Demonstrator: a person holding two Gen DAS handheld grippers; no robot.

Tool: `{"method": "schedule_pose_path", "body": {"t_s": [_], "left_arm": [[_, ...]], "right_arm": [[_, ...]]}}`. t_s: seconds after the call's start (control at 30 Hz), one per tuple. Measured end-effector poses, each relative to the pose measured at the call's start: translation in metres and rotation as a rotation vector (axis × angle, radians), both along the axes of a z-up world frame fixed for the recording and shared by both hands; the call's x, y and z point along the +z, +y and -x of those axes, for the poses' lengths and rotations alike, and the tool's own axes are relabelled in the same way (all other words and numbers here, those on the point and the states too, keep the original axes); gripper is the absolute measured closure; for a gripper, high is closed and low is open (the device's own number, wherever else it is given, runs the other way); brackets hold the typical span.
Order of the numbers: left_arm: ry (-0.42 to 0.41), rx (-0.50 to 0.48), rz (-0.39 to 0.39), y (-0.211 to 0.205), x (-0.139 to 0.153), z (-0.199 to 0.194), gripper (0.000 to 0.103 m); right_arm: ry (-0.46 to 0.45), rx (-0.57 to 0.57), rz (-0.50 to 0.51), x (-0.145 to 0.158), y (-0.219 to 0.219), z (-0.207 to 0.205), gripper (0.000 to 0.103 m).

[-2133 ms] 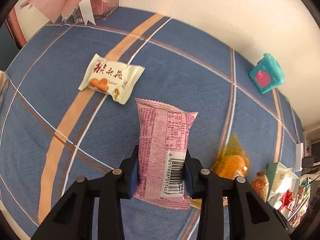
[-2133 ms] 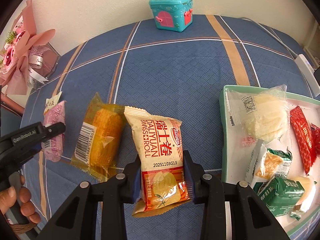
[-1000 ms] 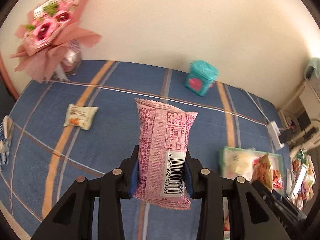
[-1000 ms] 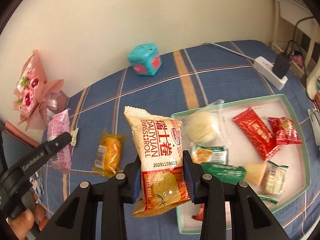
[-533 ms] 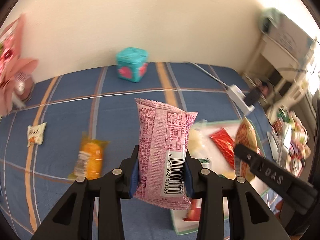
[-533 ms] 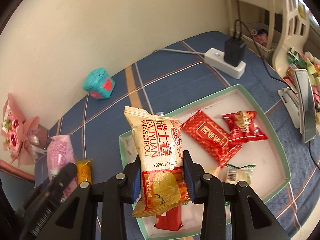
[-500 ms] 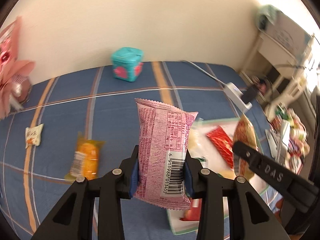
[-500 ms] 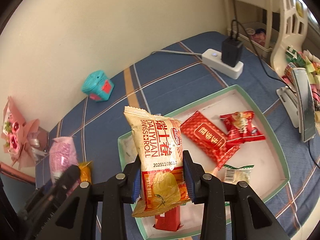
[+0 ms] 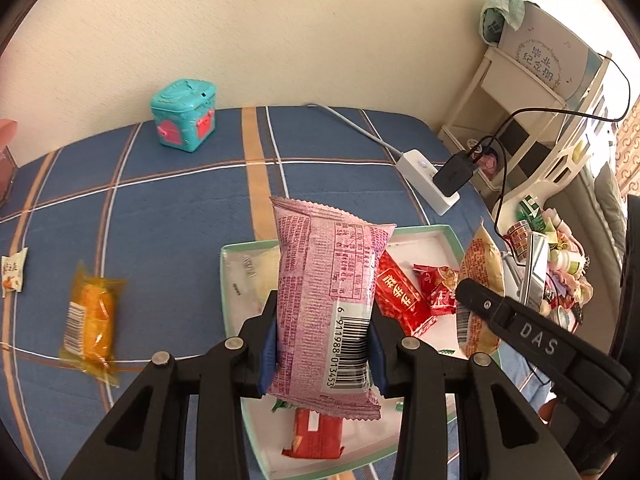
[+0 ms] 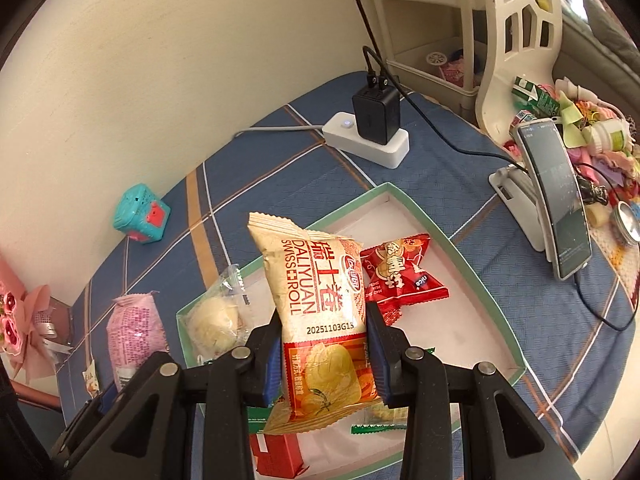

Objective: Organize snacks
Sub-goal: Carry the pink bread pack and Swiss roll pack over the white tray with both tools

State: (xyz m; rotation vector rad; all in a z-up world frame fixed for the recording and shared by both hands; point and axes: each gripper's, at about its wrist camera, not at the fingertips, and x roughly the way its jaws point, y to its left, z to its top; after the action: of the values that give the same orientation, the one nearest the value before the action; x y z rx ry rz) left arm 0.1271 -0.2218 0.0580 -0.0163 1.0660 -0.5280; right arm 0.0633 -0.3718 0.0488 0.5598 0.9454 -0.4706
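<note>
Left wrist view: two grippers, one packet each. The left gripper (image 9: 322, 350) has its jaws clamped on a pink packet (image 9: 326, 304), barcode side up, held above the green-rimmed tray (image 9: 234, 248). The right gripper (image 10: 322, 350) pinches a cream-and-red packet (image 10: 320, 312) reading "DALIYUAN SWISS ROLL", also above the tray. An orange snack (image 9: 88, 320) and a small white one (image 9: 12, 274) lie on the blue plaid table (image 9: 160, 216).

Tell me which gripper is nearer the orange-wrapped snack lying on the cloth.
Left. The left gripper is above the tray's near edge beside the orange-wrapped snack; the right gripper is farther along the tray.
</note>
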Motion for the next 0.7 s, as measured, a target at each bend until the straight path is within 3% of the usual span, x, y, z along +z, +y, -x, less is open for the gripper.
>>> {"method": "schedule_pose_path", "body": {"t_s": [0.37, 0.7], "left_arm": [[0.024, -0.016, -0.050, -0.020, -0.023, -0.009, 0.064], [0.023, -0.047, -0.083, -0.036, -0.034, -0.007, 0.064]], "right_arm": [[0.077, 0.005, -0.038, -0.031, -0.007, -0.010, 0.064], [0.109, 0.004, -0.038, -0.041, -0.011, -0.013, 0.064]]}}
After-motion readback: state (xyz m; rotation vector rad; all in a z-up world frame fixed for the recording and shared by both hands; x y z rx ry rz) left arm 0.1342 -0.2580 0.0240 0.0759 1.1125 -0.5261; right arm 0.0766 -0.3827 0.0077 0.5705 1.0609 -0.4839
